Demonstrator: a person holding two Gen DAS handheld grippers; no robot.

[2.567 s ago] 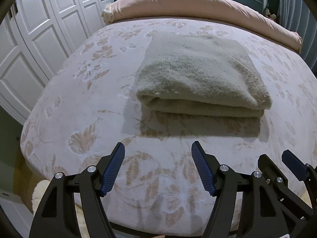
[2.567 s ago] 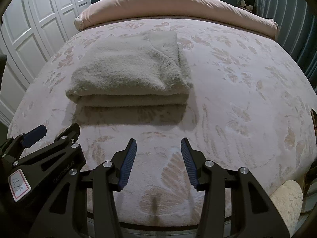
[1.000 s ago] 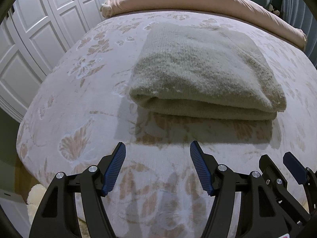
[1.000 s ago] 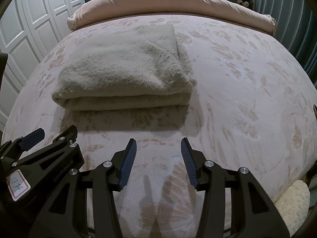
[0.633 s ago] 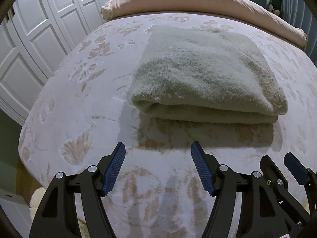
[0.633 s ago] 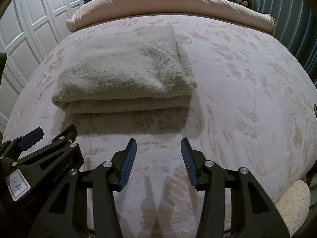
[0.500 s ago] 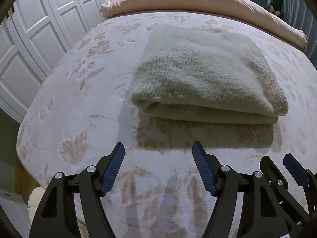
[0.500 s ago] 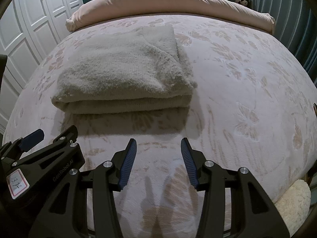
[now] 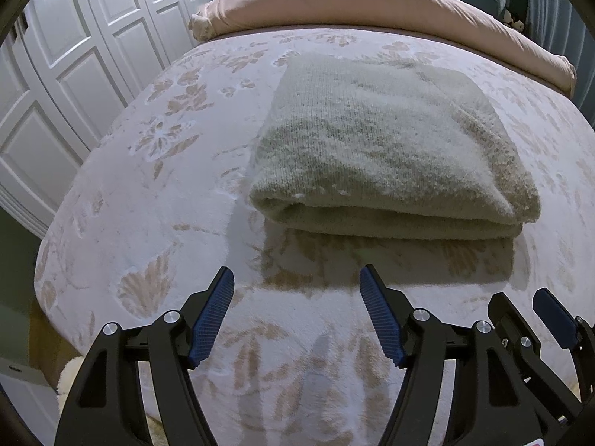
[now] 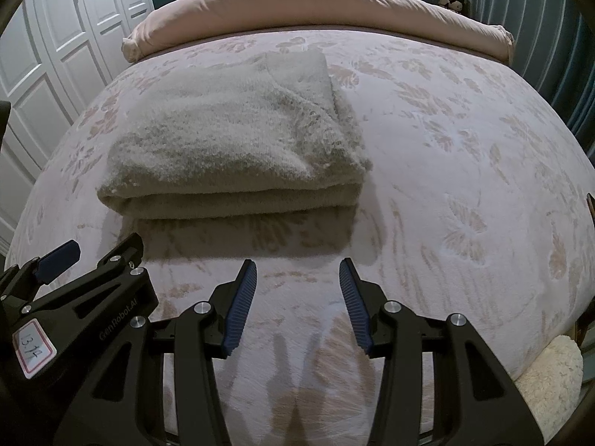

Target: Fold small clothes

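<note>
Folded fuzzy beige knit sweater (image 9: 390,148) on floral plush bed (image 9: 156,193); pink duvet roll (image 9: 372,3) behind it. Left hand-held gripper (image 9: 296,278) and right hand-held gripper (image 10: 297,271) spread, empty, near sweater's front fold.

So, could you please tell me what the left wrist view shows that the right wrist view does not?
Only the left wrist view shows the left gripper with both open jaws, empty. Only the right wrist view shows the right gripper with both open jaws, empty, plus the numbered label on the left gripper's body. Both show the folded beige sweater on the floral bedspread, the rolled pink duvet and the white wardrobe doors.
</note>
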